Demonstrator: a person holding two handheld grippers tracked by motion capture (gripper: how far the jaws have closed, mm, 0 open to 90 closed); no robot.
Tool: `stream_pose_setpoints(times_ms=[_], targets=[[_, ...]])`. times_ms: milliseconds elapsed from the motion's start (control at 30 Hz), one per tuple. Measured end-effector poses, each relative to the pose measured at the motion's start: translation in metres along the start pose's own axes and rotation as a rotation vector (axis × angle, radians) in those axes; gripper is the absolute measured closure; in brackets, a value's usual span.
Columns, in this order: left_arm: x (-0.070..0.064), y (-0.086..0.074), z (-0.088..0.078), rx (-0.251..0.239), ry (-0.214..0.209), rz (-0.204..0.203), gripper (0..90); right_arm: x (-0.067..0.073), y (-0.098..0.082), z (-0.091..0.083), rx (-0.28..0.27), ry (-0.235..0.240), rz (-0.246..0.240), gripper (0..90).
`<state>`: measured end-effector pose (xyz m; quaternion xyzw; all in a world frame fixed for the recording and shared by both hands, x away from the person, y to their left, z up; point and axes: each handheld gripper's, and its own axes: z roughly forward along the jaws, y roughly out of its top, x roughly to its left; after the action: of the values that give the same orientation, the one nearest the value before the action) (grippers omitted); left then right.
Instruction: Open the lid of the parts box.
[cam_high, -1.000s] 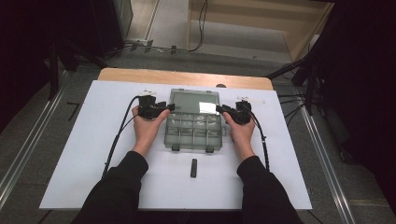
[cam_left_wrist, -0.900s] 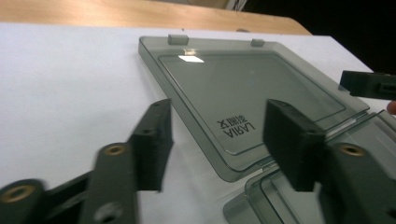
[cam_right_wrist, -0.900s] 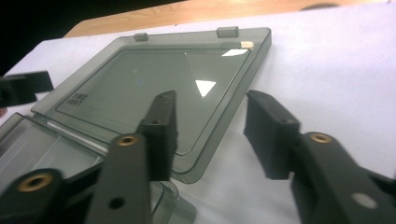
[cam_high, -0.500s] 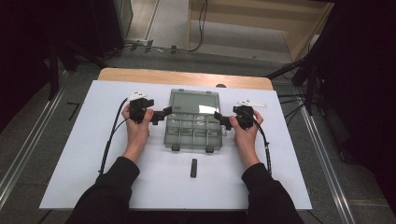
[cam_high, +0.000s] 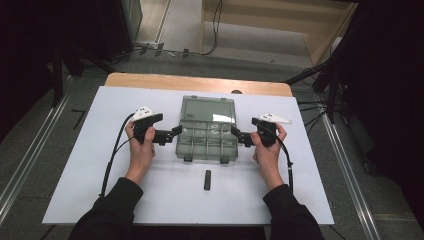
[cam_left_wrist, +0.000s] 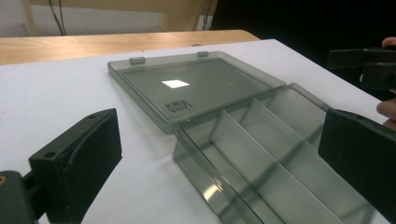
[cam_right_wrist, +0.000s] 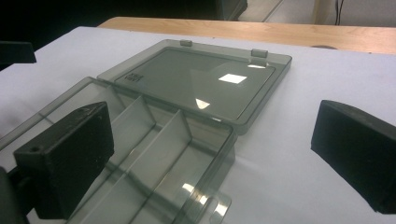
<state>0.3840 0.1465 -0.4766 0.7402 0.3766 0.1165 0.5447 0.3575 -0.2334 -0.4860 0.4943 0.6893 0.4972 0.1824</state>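
Observation:
A smoky clear plastic compartment box (cam_high: 207, 144) lies open mid-table, its lid (cam_high: 208, 110) flat behind it. Its dividers (cam_left_wrist: 261, 172) and base (cam_right_wrist: 154, 154) look bare. My left gripper (cam_high: 176, 132) hovers just off the box's left side and points at it. Its jaws have just been opening and stand open (cam_left_wrist: 219, 140), with only the box corner in the gap ahead. My right gripper (cam_high: 235, 134) mirrors it at the box's right side. Its jaws have also just been opening and are open (cam_right_wrist: 212, 133), pressing on nothing.
A small black bar (cam_high: 207, 180) lies on the white table cover (cam_high: 90, 170) in front of the box. A wooden table edge (cam_high: 150, 80) runs along the back. Cables trail from both grippers toward the front. Dark stands and floor cables surround the table.
Both hands have drawn outward from the box's sides and risen a little, and both pairs of jaws have spread wide. The box has stayed in place.

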Motion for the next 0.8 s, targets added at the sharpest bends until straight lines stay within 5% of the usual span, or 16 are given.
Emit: stream_pose_setpoints(times_ms=[333,800], targets=[[-0.015,-0.016,-0.028,0.0,0.0,0.054,0.0,0.015,-0.015,-0.025,-0.025,0.008,-0.046,0.0],[-0.021,-0.042,-0.075,-0.036,0.011,0.06,0.0,0.031,-0.036,-0.05,-0.031,0.023,-0.067,0.0]])
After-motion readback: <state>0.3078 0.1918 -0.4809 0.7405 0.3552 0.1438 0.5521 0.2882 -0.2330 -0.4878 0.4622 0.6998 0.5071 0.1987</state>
